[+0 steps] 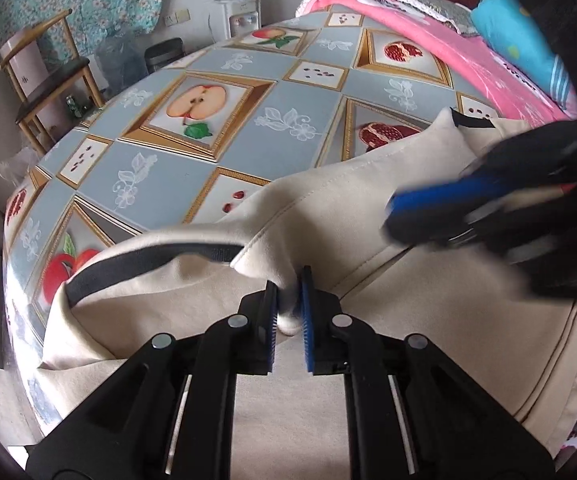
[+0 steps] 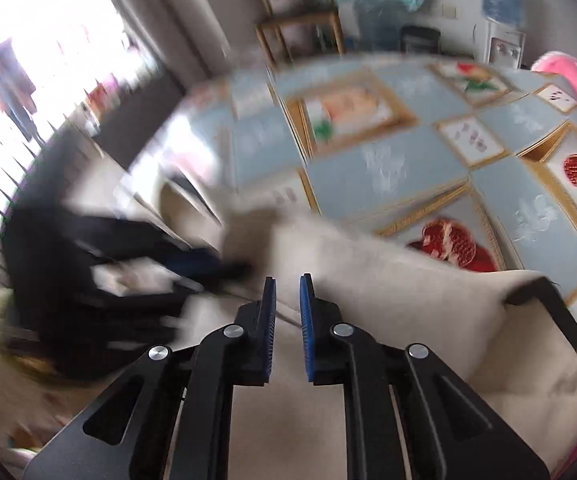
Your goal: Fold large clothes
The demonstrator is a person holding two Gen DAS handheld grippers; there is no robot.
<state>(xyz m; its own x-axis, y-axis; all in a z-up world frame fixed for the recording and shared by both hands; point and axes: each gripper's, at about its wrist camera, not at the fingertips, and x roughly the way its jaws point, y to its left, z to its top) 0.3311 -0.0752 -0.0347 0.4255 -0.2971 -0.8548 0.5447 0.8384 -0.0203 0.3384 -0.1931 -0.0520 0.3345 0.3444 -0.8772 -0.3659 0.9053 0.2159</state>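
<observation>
- Left wrist view: cream garment (image 1: 388,280) spread over the near part of the surface (image 1: 208,184), which is covered with a fruit-print cloth; black-edged opening (image 1: 148,264) toward the left, seams running across the right.
- Left hand-held gripper (image 1: 288,300) pinching a raised fold of the cream fabric between its blue pads (image 1: 307,312); jaws nearly closed, cloth bunched in the gap.
- Right hand-held gripper (image 1: 468,208) blurred at the right edge, low over the garment; no cloth visibly between its fingers here.
- Probably light, soft and limp: no stiffness to hold a shape, so likely to sag and drag wherever unsupported. Thickish weave, so folds should stay put once laid flat.
- Right wrist view: heavily blurred. Right hand-held gripper (image 2: 288,296) clenched on nothing, only a narrow gap showing, no fabric caught between the pads; garment (image 2: 368,292) directly beneath.
- Left hand-held gripper (image 2: 208,264) a dark smear at left, down on the cloth.
- Black trim (image 2: 544,300) on the right marks a corner or hem.
- Best holds, by judgement: seams, hems or trimmed edges, where doubled cloth gives the pads bite; a mid-panel pinch would lift a single layer and skew the fold.
</observation>
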